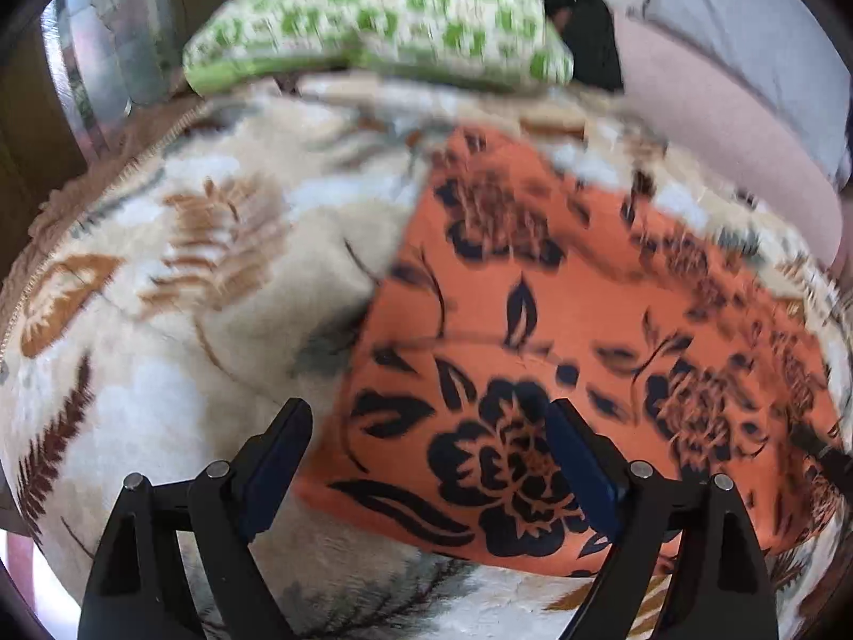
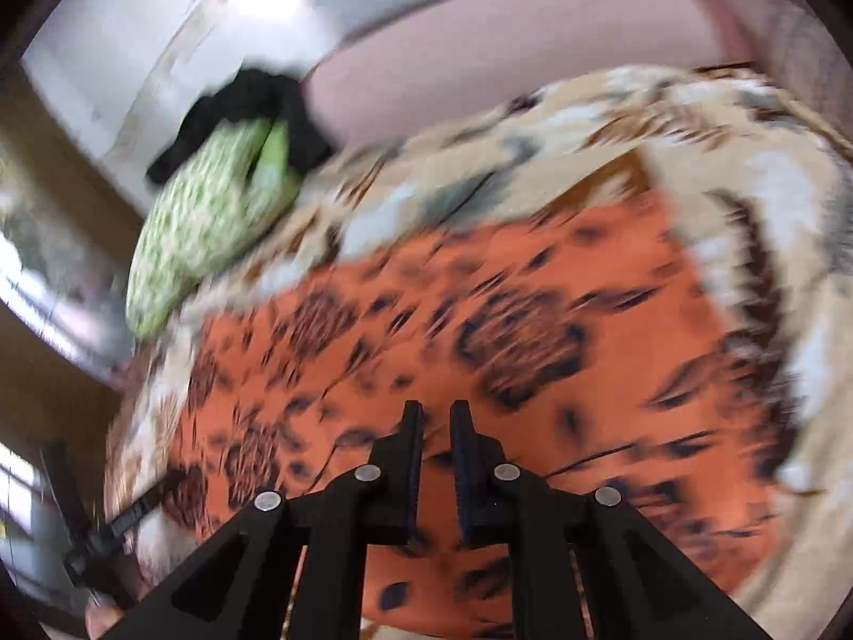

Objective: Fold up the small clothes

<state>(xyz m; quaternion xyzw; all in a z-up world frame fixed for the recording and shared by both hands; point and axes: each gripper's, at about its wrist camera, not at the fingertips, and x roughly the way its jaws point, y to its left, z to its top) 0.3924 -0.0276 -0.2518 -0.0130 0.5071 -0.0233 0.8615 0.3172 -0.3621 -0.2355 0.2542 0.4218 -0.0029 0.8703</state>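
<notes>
Orange cloth (image 1: pixel 560 330) lies spread flat on the bed's floral blanket (image 1: pixel 176 277), laid out for folding; left gripper (image 1: pixel 429 416) gapes wide over its near corner, holding nothing, right gripper (image 2: pixel 436 416) nearly closed, empty, above its middle.

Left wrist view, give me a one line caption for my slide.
Open left gripper poised over the corner of an orange floral cloth spread on a leaf-print blanket, green pillow behind.
</notes>
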